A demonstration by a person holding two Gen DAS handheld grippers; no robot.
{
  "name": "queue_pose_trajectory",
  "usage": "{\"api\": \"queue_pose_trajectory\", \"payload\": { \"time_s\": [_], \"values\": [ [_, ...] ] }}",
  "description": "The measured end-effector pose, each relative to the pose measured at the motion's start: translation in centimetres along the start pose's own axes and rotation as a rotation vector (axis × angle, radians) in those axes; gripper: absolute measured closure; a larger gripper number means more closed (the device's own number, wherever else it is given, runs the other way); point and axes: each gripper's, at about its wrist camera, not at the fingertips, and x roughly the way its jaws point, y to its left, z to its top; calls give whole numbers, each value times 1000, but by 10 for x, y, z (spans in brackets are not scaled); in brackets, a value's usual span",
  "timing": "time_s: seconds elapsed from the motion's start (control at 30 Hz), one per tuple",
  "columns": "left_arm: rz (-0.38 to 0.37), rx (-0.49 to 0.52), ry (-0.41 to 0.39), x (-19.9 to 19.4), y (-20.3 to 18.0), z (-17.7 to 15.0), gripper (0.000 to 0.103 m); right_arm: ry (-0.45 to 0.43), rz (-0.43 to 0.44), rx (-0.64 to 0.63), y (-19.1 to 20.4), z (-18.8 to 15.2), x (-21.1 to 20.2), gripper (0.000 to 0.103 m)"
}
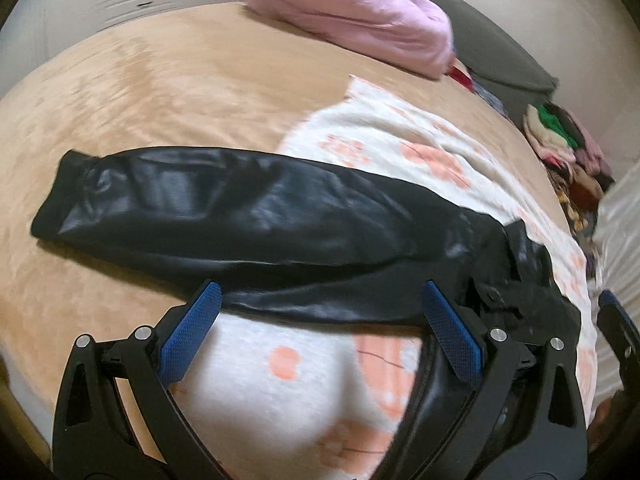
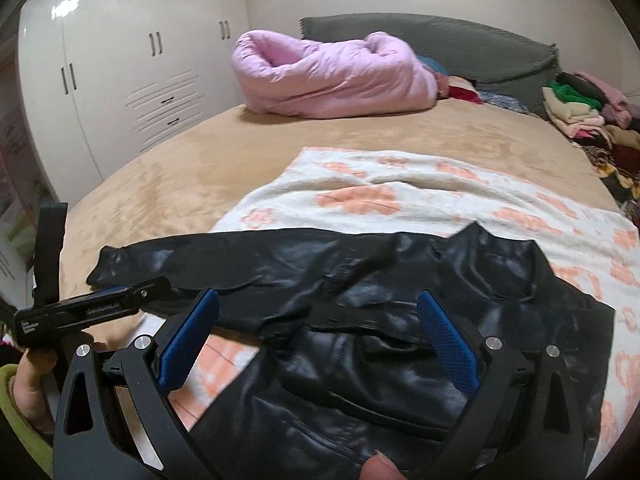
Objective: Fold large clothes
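A black leather jacket lies on a white blanket with orange flowers, on a tan bed. One sleeve stretches out to the left onto the bedspread. My left gripper is open and empty, its blue pads just short of the sleeve's near edge. In the right wrist view the jacket's body lies under and between the open fingers of my right gripper, collar to the right. The left gripper shows at the left, over the sleeve's cuff end.
A rolled pink duvet lies at the head of the tan bed against a grey headboard. A pile of folded clothes sits at the far right. White wardrobes stand at the left.
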Motion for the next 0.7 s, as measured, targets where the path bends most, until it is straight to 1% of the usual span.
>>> {"api": "queue_pose_trajectory", "payload": {
  "time_s": [0.1,0.23,0.4,0.43,0.53,0.6,0.7],
  "values": [
    [36,-34,-14,0,13,5,9,18,24,-16,13,4,11,4],
    [112,-69,-30,2,30,10,9,30,48,-37,29,9,24,4],
    [169,-204,-21,5,63,13,9,40,66,-55,46,11,34,4],
    [175,-234,-30,3,71,13,9,39,71,-53,49,9,36,4],
    [197,-280,-28,4,87,14,9,51,83,-45,51,4,40,4],
    [203,-316,-12,10,100,14,9,63,81,-43,51,0,43,4],
    [191,-364,17,23,115,15,9,72,75,-34,47,-7,44,4]
  ]
}}
